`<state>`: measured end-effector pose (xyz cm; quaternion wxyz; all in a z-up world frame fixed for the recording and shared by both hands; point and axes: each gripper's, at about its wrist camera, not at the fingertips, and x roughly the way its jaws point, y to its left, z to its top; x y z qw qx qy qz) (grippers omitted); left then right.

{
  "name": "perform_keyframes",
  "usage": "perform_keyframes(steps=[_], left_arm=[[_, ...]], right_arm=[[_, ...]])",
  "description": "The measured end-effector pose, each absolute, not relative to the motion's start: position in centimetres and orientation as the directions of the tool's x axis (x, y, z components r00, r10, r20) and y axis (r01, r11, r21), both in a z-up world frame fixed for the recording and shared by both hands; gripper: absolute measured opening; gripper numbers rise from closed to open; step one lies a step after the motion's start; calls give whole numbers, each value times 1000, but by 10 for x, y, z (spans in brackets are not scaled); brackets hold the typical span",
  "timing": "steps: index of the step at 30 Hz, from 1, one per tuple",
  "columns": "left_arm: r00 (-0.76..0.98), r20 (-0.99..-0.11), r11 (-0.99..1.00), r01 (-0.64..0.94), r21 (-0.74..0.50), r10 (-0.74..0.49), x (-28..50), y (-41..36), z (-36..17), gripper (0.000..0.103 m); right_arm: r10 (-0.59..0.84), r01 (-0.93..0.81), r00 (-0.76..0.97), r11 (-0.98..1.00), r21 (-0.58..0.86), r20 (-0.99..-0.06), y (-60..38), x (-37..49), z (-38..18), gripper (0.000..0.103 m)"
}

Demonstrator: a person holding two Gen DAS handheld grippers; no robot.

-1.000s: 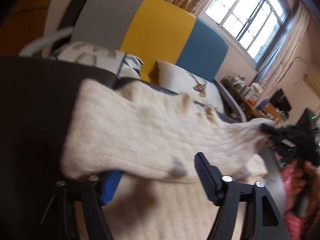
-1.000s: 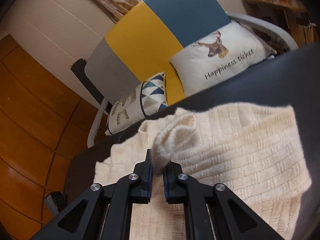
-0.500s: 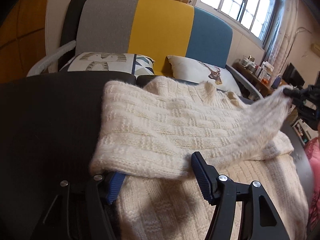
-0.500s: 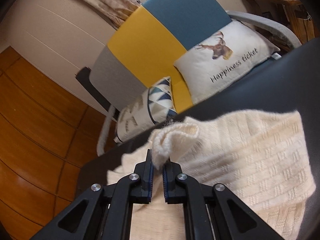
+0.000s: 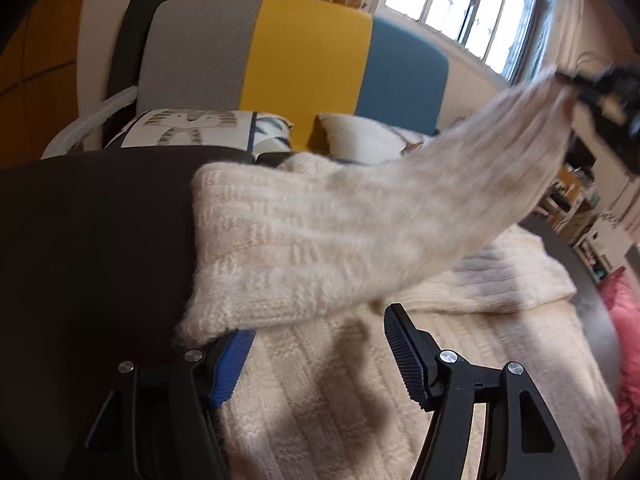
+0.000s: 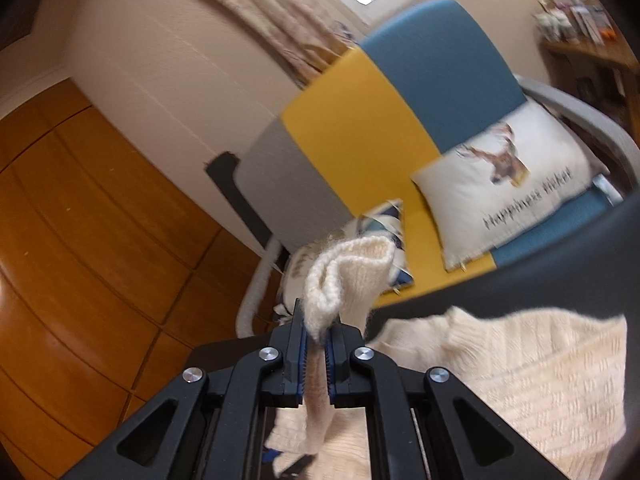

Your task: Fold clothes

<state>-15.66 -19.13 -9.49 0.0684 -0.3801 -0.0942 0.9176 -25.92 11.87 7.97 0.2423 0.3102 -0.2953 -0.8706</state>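
Observation:
A cream knit sweater [image 5: 400, 392] lies spread on the dark round table [image 5: 92, 240]. One sleeve [image 5: 340, 240] is folded across it and rises toward the upper right. My right gripper [image 5: 568, 78], blurred in the left wrist view, holds the cuff there. In the right wrist view that gripper [image 6: 316, 354] is shut on the bunched cuff [image 6: 348, 268], raised above the sweater body [image 6: 528, 380]. My left gripper [image 5: 320, 356] stands open low over the sweater. Its left fingertip [image 5: 234, 356] is tucked under the sleeve's fold. The right fingertip [image 5: 404, 352] is clear of the cloth.
A grey, yellow and blue sofa [image 5: 304, 60] stands behind the table with a patterned pillow [image 5: 192, 128] and a deer pillow [image 6: 508, 200]. Cluttered shelves [image 5: 576, 200] and a pink cloth [image 5: 624, 320] are at the right. Wooden panels [image 6: 80, 240] line the left wall.
My right gripper has lifted the cuff higher, so the sleeve now slopes up off the sweater. The left gripper stays open near the sleeve's fold, a little closer in.

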Motion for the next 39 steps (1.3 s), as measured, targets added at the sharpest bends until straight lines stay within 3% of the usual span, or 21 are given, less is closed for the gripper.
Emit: perform_keyframes(steps=[5, 13, 16, 23, 30, 39], left_arm=[[-712, -698, -990, 37, -133, 67, -157, -190, -94, 57], [-709, -705, -981, 119, -151, 23, -156, -204, -99, 22], [-706, -708, -976, 148, -159, 8, -155, -210, -101, 15], [-700, -714, -967, 198, -163, -23, -153, -218, -105, 10], [-689, -722, -973, 206, -105, -68, -156, -211, -106, 9], [-685, -726, -974, 203, -99, -69, -155, -211, -108, 8]], right_arm=[[-611, 284, -705, -709, 645, -361, 118, -244, 97, 6], [-556, 170, -686, -750, 639, -469, 139, -233, 39, 6], [-527, 107, -669, -766, 633, -524, 151, -230, 8, 6], [-456, -58, -591, -798, 600, -665, 185, -235, -63, 6], [-430, -136, -543, -802, 581, -721, 204, -227, -103, 6], [-357, -105, -534, -871, 479, -766, 197, -226, -116, 4]])
